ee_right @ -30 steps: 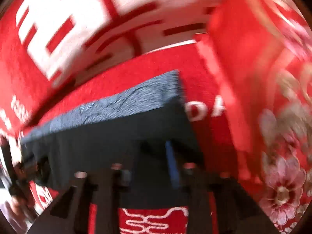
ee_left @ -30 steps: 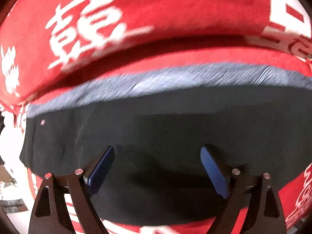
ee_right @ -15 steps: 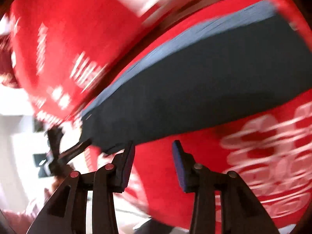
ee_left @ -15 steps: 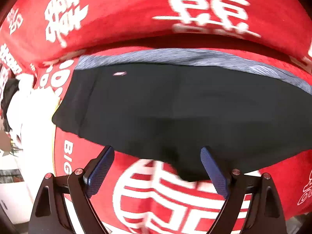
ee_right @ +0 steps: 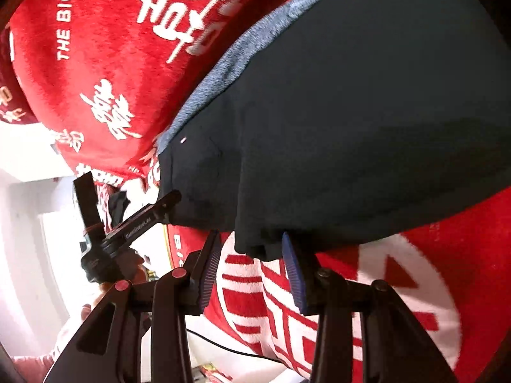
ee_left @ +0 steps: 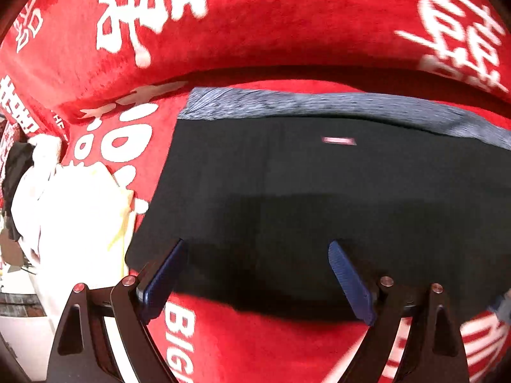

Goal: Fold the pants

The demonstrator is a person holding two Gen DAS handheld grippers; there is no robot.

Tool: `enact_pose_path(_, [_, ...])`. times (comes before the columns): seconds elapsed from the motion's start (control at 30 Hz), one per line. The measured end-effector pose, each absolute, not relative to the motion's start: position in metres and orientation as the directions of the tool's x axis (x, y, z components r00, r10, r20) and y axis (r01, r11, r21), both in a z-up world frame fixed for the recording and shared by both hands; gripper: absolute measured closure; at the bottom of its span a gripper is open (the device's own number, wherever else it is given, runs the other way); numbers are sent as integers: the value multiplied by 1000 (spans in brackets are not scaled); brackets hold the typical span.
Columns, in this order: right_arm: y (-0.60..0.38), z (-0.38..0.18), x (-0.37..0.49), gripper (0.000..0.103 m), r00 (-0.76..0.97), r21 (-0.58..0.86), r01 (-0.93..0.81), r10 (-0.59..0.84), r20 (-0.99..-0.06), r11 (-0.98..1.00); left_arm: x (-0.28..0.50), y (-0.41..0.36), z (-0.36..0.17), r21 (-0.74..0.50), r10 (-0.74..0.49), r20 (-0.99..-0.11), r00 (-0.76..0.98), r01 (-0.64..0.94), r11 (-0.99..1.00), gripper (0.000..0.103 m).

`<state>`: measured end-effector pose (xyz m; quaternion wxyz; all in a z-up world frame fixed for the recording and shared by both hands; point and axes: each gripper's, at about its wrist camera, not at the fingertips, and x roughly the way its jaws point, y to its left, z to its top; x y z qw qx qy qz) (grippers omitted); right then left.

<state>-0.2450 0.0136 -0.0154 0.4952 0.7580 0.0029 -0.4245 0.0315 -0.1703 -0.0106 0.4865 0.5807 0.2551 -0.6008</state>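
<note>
Blue ribbed pads lined the left hand-held gripper, whose jaws stood wide apart with nothing between them, poised over the near edge of the pants. Pants were dark, nearly black, with a grey-blue heathered waistband along the far side and a small pale tag below it. They lay spread flat on a red blanket printed with white characters and letters; a red bolster or fold of the same fabric rose just behind the waistband. White cloth sat off to the left of the pants.

Right hand-held gripper was also parted, a moderate gap, empty; a hanging corner of the pants dipped just ahead of its fingertips, contact unclear. The left hand-held gripper showed in the right wrist view at the pants' left edge. Red blanket with white pattern lay under everything.
</note>
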Motion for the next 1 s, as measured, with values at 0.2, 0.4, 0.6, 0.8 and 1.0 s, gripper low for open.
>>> enact_pose_path(0.2, [15, -19, -237, 60, 616, 732, 424, -422, -665, -533, 43, -171, -18, 213, -309, -948, 74, 871, -443, 12])
enact_pose_path(0.4, [-15, -14, -235, 90, 600, 731, 418, -440, -667, -539, 54, -175, -17, 167, -289, -957, 30, 870, -465, 12])
enact_pose_path(0.6, [6, 8, -221, 100, 563, 679, 541, -385, -731, -497, 79, -175, -22, 195, -308, -950, 44, 855, -481, 12])
enact_pose_path(0.8, [21, -14, -231, 97, 594, 655, 507, -324, -737, -560, 74, -167, -12, 222, -313, -947, 68, 844, -488, 12])
enact_pose_path(1.0, [11, -2, -249, 53, 579, 701, 438, -420, -699, -563, 39, -148, 9, 134, -294, -955, -33, 837, -530, 12])
